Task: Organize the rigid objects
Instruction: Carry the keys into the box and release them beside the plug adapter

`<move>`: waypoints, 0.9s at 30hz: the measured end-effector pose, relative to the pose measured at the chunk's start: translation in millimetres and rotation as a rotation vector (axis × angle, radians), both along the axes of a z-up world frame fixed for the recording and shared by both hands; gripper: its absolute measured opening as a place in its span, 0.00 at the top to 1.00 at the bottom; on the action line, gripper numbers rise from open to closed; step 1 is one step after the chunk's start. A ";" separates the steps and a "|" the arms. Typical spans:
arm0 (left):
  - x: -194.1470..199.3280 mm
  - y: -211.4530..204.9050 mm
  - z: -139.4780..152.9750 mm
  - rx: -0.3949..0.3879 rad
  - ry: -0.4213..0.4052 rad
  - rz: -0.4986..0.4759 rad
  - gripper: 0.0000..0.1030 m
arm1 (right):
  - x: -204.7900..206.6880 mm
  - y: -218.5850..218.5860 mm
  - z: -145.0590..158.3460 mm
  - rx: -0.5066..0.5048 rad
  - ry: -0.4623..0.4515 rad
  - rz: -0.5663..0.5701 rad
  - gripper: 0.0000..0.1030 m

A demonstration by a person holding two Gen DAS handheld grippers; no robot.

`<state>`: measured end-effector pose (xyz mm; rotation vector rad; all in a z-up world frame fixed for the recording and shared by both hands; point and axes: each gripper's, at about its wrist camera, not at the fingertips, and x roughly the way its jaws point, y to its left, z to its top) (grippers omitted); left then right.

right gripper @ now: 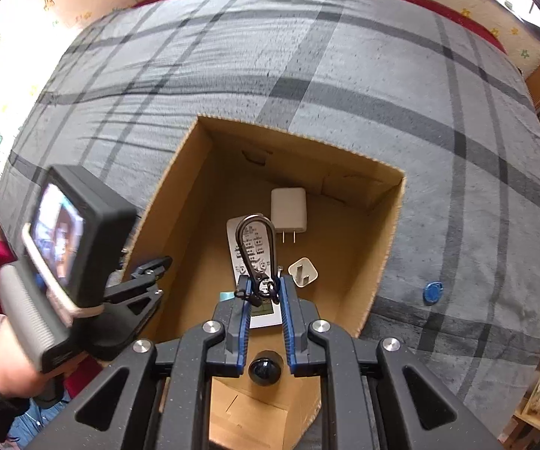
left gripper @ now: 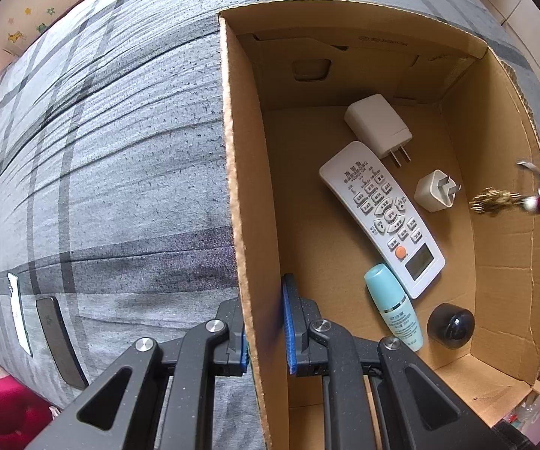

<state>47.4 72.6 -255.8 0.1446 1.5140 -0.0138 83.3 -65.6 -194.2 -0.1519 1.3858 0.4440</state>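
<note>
An open cardboard box (left gripper: 509, 247) lies on a grey plaid bed. My left gripper (left gripper: 266, 322) is shut on the box's left wall (left gripper: 243, 195), one finger inside and one outside. In the box lie a white remote (left gripper: 382, 217), a large white charger (left gripper: 376, 123), a small white plug (left gripper: 434, 191), a teal bottle (left gripper: 393, 303) and a black round object (left gripper: 450, 325). My right gripper (right gripper: 264, 285) hangs over the box, shut on a metal carabiner keychain (right gripper: 255, 240). Its gold charm (left gripper: 494, 198) shows above the box's right side.
A white phone (left gripper: 18, 311) and a dark phone (left gripper: 60, 341) lie on the bed left of the box. A blue round cap (right gripper: 433, 292) rests on the bed to the right. A hand (right gripper: 3, 367) holds the left gripper's handle.
</note>
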 end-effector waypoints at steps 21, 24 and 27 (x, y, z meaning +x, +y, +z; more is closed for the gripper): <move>-0.6 3.8 -0.3 -0.007 0.001 0.005 0.86 | 15.8 13.6 -88.0 -0.118 0.092 -0.018 0.85; -0.7 3.6 -0.3 -0.008 0.001 0.004 0.86 | 17.6 12.9 -90.3 -0.120 0.095 -0.024 0.85; -0.8 3.5 -0.4 -0.008 0.002 0.004 0.86 | 19.7 12.3 -90.3 -0.115 0.093 -0.030 0.85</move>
